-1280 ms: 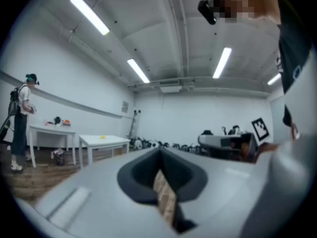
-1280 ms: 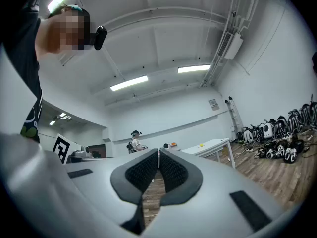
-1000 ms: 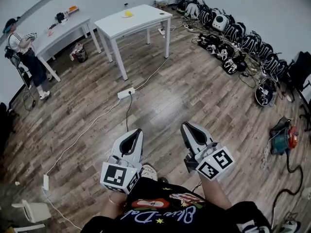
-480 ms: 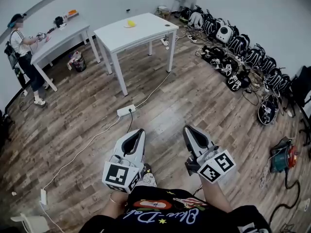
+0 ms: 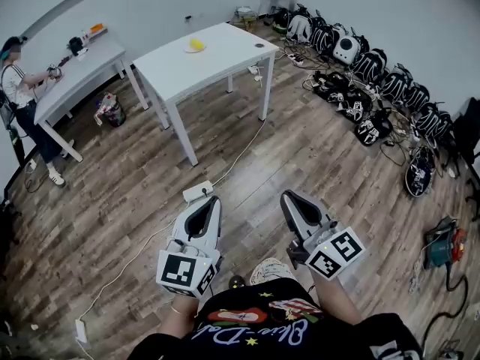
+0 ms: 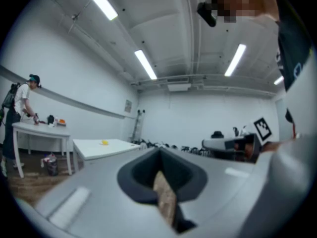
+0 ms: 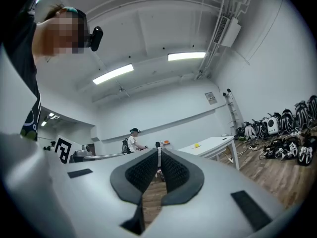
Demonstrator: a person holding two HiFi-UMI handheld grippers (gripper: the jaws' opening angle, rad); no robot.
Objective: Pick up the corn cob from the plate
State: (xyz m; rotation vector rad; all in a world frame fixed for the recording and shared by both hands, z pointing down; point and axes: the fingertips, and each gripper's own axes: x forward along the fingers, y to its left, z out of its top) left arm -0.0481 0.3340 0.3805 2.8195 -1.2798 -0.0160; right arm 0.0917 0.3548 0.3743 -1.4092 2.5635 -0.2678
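Head view: yellow corn cob [image 5: 196, 44], rectangular table [image 5: 214, 62]

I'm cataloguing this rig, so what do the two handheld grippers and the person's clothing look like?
Both the left gripper and the right gripper have pale grey shells tapering to a point, lined with black pads, ribbed on the right. Each carries a white cube with black square markers. The person wears a black top with colourful print.
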